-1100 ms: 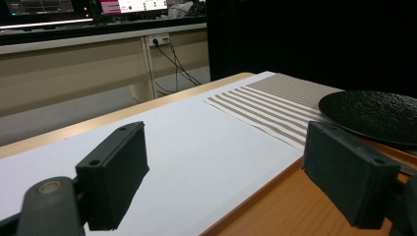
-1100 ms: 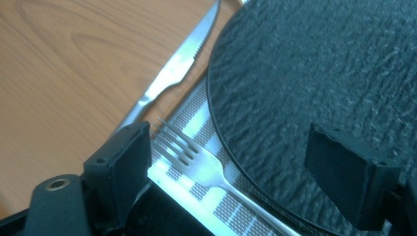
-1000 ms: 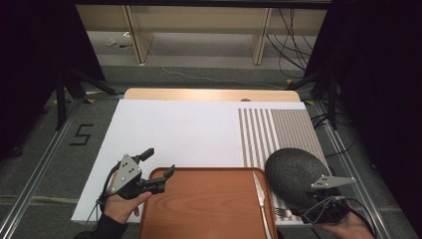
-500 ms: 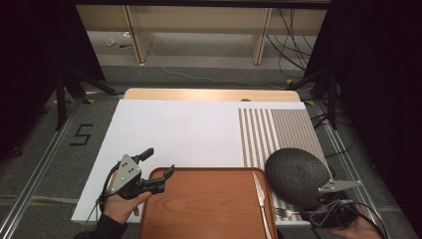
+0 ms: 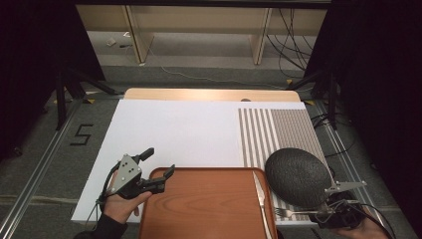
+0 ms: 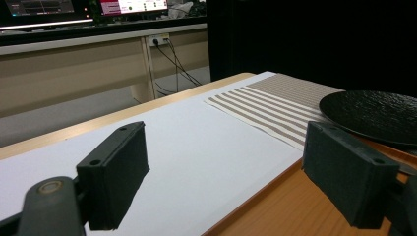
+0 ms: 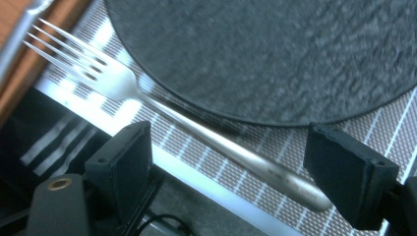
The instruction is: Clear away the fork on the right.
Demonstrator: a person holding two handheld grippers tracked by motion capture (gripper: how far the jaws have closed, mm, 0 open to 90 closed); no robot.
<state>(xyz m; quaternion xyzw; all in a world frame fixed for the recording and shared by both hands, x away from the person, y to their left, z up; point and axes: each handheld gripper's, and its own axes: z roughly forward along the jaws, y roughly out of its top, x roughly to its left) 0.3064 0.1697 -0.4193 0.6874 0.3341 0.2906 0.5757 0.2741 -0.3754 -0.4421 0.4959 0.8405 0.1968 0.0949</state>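
Right gripper (image 7: pixel 231 172): jaws spread wide, nothing held, hovering over the fork (image 7: pixel 162 105) handle at the near right table edge. Fork lies flat on the striped placemat (image 7: pixel 216 169), just beside the black plate (image 7: pixel 275 54), tines toward the wooden tray (image 5: pixel 204 204).

Left gripper (image 5: pixel 158 169): also open and empty, at the tray's far-left corner.

Risks (judged): the thin, flat handle may slip from the closing jaws; a jaw may nudge the plate rim; the fork could be pushed off the table edge.

Knife (image 5: pixel 260 191) rests on the tray's right side.

Writing: a "5" (image 5: pixel 81 135) marked on the floor; no brands legible.
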